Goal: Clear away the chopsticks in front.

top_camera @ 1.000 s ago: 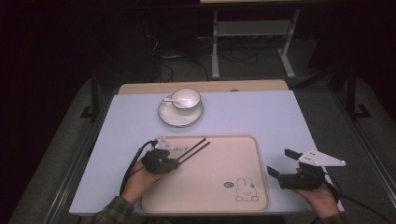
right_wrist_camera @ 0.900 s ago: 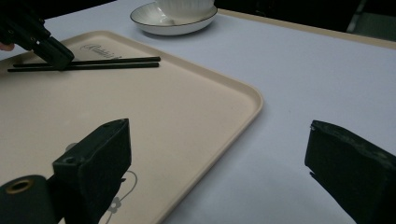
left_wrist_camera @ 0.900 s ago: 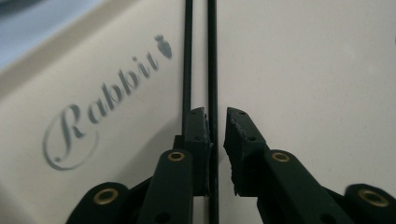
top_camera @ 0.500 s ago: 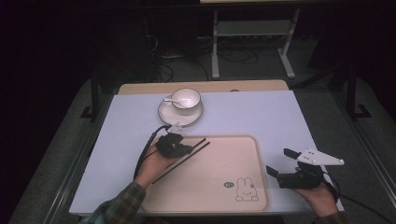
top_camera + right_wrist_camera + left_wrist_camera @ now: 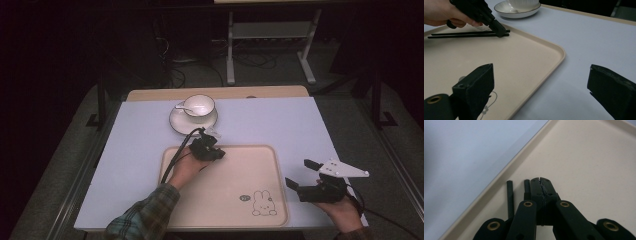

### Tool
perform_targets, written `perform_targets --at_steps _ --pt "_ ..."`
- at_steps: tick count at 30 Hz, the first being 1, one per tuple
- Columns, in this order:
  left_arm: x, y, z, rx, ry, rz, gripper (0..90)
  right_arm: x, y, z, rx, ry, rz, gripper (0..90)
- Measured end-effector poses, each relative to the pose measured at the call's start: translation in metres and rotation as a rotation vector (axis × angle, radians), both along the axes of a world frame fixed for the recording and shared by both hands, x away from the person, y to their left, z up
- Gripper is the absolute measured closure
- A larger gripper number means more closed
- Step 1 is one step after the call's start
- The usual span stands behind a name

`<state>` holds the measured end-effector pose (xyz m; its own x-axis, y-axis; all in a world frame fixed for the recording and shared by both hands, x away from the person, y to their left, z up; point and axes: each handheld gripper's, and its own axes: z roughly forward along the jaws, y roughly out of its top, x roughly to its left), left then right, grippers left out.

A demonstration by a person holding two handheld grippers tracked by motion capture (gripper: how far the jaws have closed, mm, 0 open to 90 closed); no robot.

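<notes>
Our left tongs point(image 5: 541, 185) are pressed closed with nothing between them, tip down on the tray point(image 5: 250, 175) beside the chopsticks point(image 5: 469, 33) near its far rim; a nudge could scatter them; our right tongs point(image 5: 544, 85) hang open.

Left gripper point(image 5: 216, 148) tipped down, jaws apparently closed, right gripper point(image 5: 302, 173) low, jaws wide apart
</notes>
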<state>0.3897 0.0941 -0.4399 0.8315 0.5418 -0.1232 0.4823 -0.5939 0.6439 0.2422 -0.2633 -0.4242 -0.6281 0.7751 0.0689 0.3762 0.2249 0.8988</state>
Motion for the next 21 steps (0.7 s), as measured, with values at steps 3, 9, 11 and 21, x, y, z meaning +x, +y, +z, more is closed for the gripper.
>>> perform_targets --at_steps 3,9,11,21 --pt "0.000 0.007 -0.001 -0.009 0.007 0.016 89.5 0.000 0.000 0.000 -0.001 -0.001 0.002 6.3" --pt "-0.003 0.024 -0.001 -0.004 0.010 0.041 89.5 0.000 0.001 0.000 -0.002 -0.001 0.002 6.3" --pt "-0.005 0.030 -0.001 -0.006 0.012 0.051 89.5 0.000 0.001 0.000 -0.002 -0.001 0.002 6.4" --pt "-0.019 0.060 0.000 0.002 0.022 0.094 89.5 0.000 0.001 0.001 0.000 -0.002 0.002 6.4"
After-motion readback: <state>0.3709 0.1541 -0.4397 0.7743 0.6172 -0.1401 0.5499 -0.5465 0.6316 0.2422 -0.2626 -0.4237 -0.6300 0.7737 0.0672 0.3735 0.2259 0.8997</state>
